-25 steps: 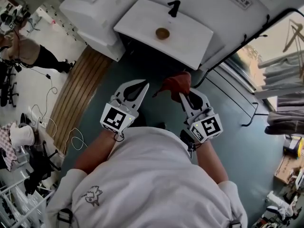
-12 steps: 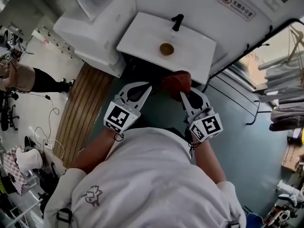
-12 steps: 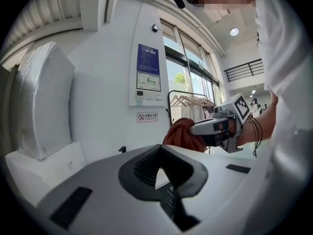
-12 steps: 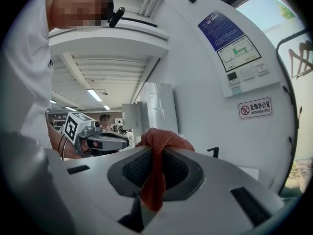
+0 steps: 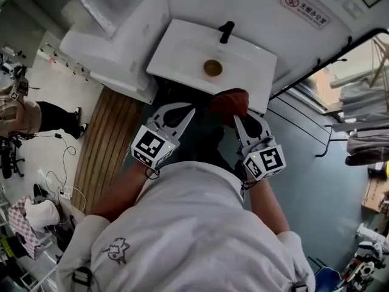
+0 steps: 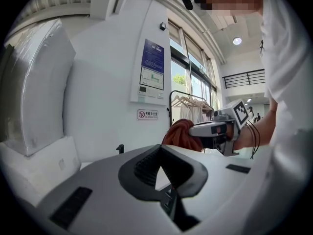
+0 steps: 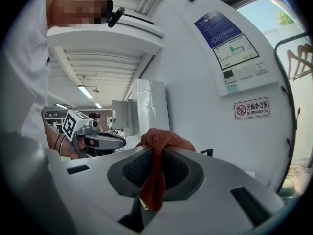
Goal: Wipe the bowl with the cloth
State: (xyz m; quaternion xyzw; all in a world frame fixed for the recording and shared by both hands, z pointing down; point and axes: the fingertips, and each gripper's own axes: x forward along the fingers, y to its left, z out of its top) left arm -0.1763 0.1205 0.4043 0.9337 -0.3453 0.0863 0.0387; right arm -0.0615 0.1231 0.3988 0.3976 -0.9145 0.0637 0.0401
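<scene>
The bowl (image 5: 212, 67) is small and brown. It sits alone on the white desk (image 5: 182, 47), a bit past both tongs. The right tongs (image 5: 239, 116) pinch the red cloth (image 5: 230, 100) tight. The left tongs (image 5: 189, 110) are closed on nothing. Nothing holds the bowl, so I think a wipe could push it off.

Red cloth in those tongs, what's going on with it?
A person in a white shirt holds tongs in each hand. The right tongs are shut on the red cloth. The left tongs are shut with nothing in them. A small brown bowl sits ahead on the white counter, near a black tap. The cloth is not yet touching the bowl.
</scene>
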